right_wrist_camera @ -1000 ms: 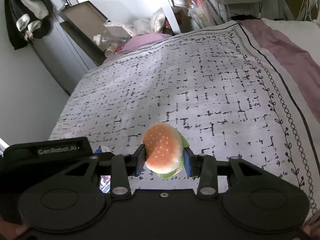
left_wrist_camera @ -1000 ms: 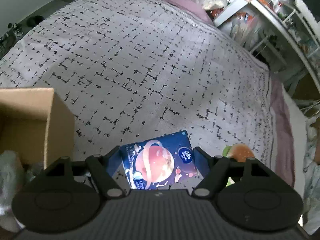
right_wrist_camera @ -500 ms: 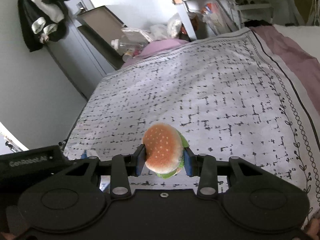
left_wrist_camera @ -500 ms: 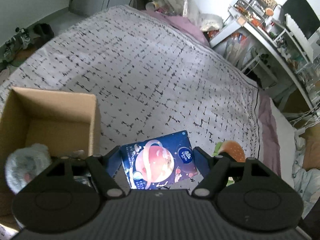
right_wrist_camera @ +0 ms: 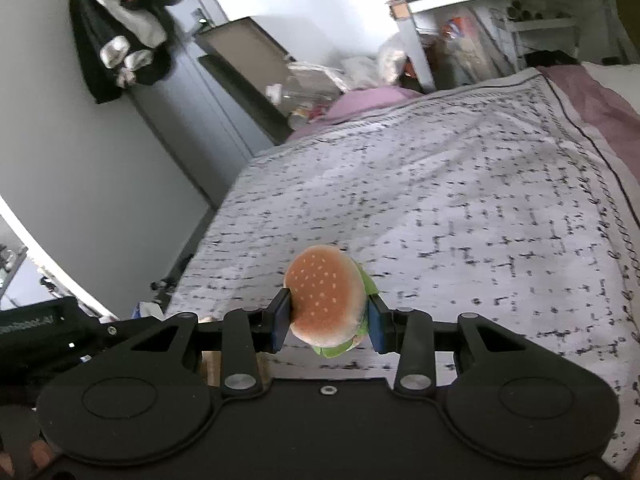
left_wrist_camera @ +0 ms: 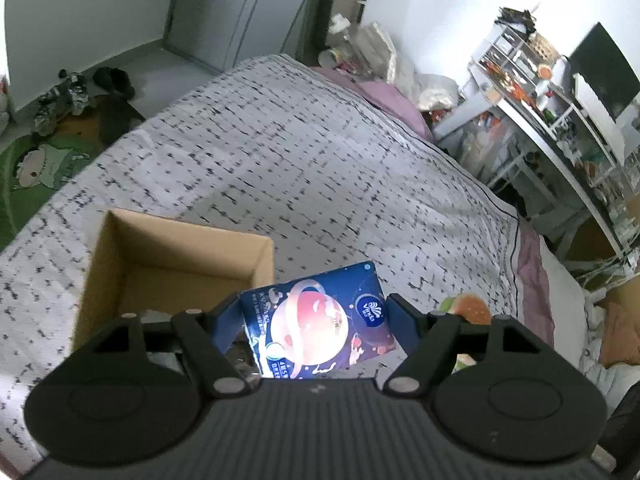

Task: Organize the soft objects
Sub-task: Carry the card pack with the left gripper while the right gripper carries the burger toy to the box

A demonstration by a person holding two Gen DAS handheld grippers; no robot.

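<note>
My left gripper [left_wrist_camera: 316, 324] is shut on a blue tissue pack [left_wrist_camera: 320, 320] with a pink planet print, held above the bed beside the open cardboard box [left_wrist_camera: 180, 256], at its right wall. My right gripper [right_wrist_camera: 328, 320] is shut on a plush hamburger [right_wrist_camera: 326, 300] with a green lettuce edge, held above the bedspread. The hamburger also shows in the left wrist view [left_wrist_camera: 466, 308], just right of the left fingers. The box interior near the left gripper is partly hidden by the fingers.
A white bedspread [left_wrist_camera: 320, 168] with black dashes covers the bed. A cluttered desk and shelves [left_wrist_camera: 560, 92] stand to the right. A nightstand with bottles and bags [right_wrist_camera: 304, 80] is at the bed's head. Clothes hang on the wall [right_wrist_camera: 120, 40]. A green rug [left_wrist_camera: 36, 164] lies on the floor.
Both grippers have risen and tilted up, so more of the room shows. The box has come further into the left wrist view, closer to the tissue pack. The grips are unchanged.
</note>
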